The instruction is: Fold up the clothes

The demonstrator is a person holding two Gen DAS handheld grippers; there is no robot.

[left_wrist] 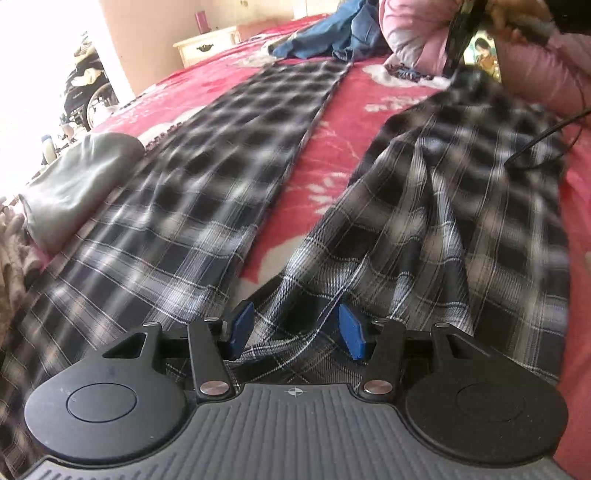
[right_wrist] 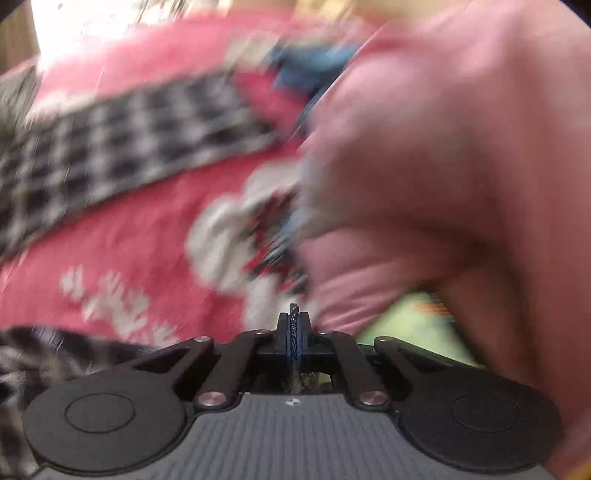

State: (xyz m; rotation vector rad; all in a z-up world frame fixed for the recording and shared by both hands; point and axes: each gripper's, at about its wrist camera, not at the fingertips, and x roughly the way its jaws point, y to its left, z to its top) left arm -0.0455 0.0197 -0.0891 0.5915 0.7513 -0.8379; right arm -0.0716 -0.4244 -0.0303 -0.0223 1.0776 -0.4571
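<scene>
Far left, off the bed: a wheelchair (left_wrist: 86, 99) in bright window glare, and a cream nightstand (left_wrist: 207, 46) further back.

Left edge of the bed: a grey folded cloth (left_wrist: 79, 184) lies just beside the plaid trousers (left_wrist: 207, 177).

The trousers are spread on the red floral bedspread (left_wrist: 306, 173), waist end near, legs running away. The left leg lies flat and straight toward the far side. The right leg (left_wrist: 454, 206) is rumpled and lifted at its far end, rising toward the upper right.

Left tool (left_wrist: 295, 330): spread, blue pads (left_wrist: 351, 332) standing apart. Plaid fabric at the crotch area lies between them, but the pads are not pressed on it.

Far middle: a heap of blue garments (left_wrist: 332, 33) on the bed beyond the trouser legs.

Upper right in the left wrist view: the right tool (left_wrist: 458, 40) is seen as a dark bar, with a hand (left_wrist: 513, 18) behind it, sitting at the raised end of the right leg. A black cable (left_wrist: 546, 133) trails across that leg.

Right tool (right_wrist: 294, 321) in its own view: pressed together, pinching a thin edge of dark patterned fabric that sticks up between the pads. That view is badly motion-blurred, so I cannot tell the weave, but plaid cloth hangs at its lower left.

Right side: a pink pillow or quilt (right_wrist: 461, 147) bulks beside the tool. Something green and printed (right_wrist: 410, 321) shows under it; too blurred to identify.
</scene>
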